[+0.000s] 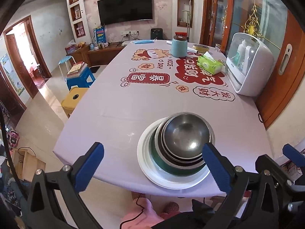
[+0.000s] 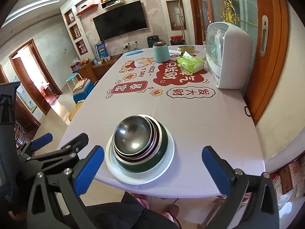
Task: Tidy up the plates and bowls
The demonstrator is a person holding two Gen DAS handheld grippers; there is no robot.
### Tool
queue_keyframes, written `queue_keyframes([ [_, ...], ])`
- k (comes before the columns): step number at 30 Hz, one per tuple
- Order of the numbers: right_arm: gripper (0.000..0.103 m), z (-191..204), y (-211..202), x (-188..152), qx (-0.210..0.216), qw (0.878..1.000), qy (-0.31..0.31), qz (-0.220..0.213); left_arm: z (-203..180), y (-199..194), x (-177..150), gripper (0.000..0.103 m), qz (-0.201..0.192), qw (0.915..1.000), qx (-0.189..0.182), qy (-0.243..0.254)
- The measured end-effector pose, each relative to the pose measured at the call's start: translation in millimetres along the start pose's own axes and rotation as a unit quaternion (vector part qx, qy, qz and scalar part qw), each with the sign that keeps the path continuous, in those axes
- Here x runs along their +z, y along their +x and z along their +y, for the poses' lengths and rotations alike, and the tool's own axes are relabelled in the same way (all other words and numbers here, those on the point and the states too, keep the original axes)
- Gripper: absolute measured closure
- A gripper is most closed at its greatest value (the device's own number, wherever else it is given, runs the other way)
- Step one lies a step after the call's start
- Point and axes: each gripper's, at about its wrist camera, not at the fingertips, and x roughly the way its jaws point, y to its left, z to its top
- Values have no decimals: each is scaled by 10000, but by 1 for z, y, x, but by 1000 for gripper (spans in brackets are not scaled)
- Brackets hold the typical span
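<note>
At the bottom of the left wrist view the left gripper stands spread wide, its blue-padded fingers apart with nothing between them; its right pad overlaps the near edge of the bowls in the picture, though whether it touches them I cannot tell. In the right wrist view the right gripper is likewise spread wide and empty, its pads either side of the table's near edge; the left gripper shows again at the lower left of that frame.

Just beyond the fingers, in the lower centre of both frames, sits the white plate, round and glossy, close to the near edge of the table; on it rests a stack of nested bowls, mouths upward. The lowest bowl has a dark green outer wall; those above show steel rims with a dark maroon or pinkish band between; the topmost is dull grey steel, scuffed, with a bright glint low in its hollow. The stack leans slightly, rims stepped to one side.

Farther up, the pale lilac tablecloth carries red cartoon prints; beyond these, toward the upper right, lie a green tissue pack, a teal canister with a dark lid, and a white domed cabinet holding bottles. On the far wall hangs a black television.
</note>
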Motion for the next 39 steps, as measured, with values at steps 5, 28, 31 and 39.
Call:
queue_keyframes([
  [5, 0, 1, 2, -1, -71, 9999, 45, 69, 2, 3, -2, 1, 94, 9999, 6, -36],
  [28, 0, 2, 2, -9, 64, 9997, 67, 215, 2, -12, -14, 1, -36, 9999, 107, -73],
  [31, 0, 2, 2, -9, 65, 9997, 70, 218, 2, -12, -14, 1, -35, 9999, 102, -72],
  [39, 0, 3, 2, -12, 74, 9997, 68, 244, 3, -12, -14, 1, -34, 9999, 104, -68],
])
